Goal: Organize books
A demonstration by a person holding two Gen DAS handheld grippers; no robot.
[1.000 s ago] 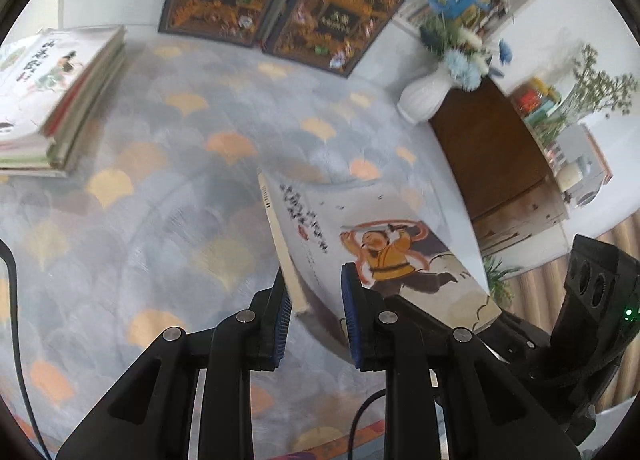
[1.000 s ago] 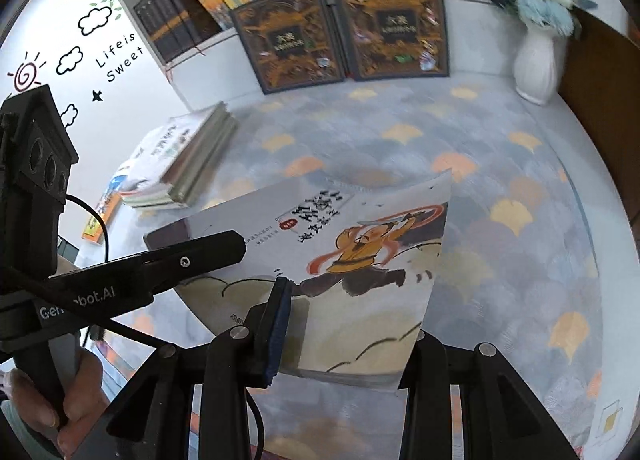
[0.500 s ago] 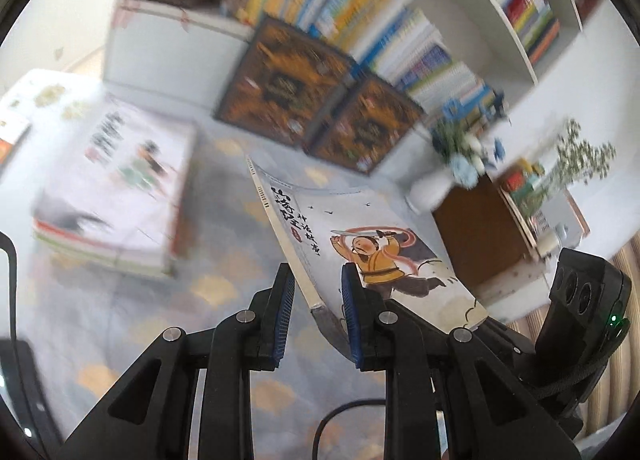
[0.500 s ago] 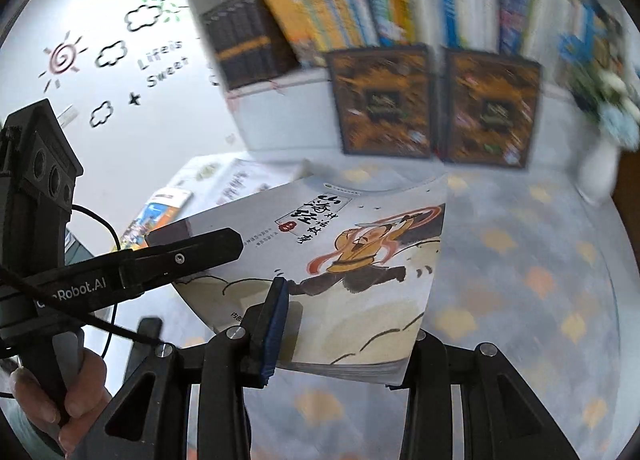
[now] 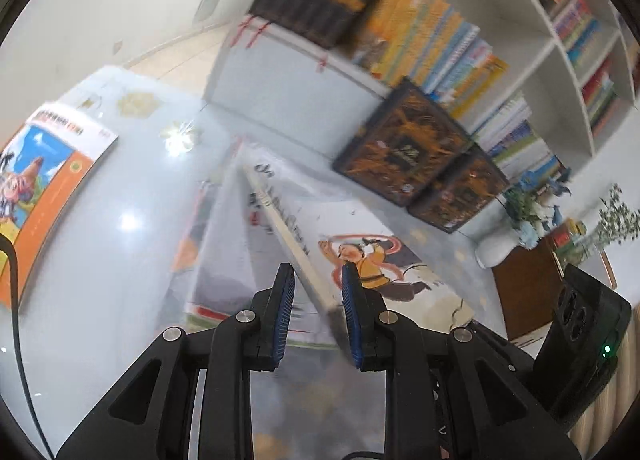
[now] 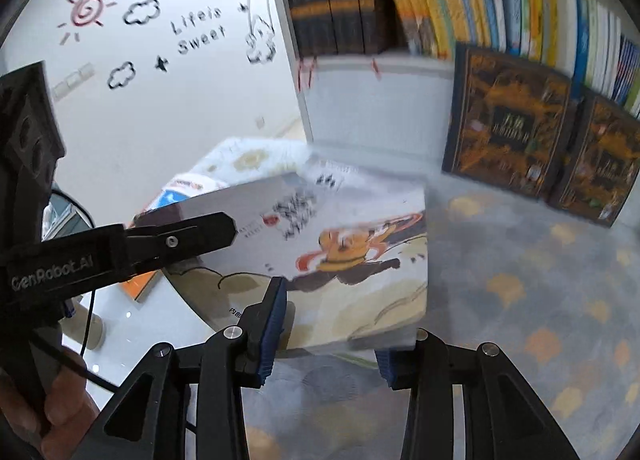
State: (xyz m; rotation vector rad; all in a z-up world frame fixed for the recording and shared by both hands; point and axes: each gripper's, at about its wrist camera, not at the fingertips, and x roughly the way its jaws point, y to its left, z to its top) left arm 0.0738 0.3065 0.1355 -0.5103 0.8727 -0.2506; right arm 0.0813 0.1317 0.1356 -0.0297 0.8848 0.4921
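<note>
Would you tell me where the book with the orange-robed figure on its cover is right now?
The picture book is held up between both grippers, left gripper on its spine edge, right gripper on its lower edge, above the stack of books.

Upper left of the right wrist view: wall decal [image 6: 198, 31] reading "Life is Sweet"; lower left: left gripper [image 6: 188, 236] arm marked "GenRobot.AI". Book titles too blurred to read.

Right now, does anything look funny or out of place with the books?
Yes: the picture book hangs tilted in the air, carried by the left tool and right tool. An orange book lies alone on the white table.
</note>
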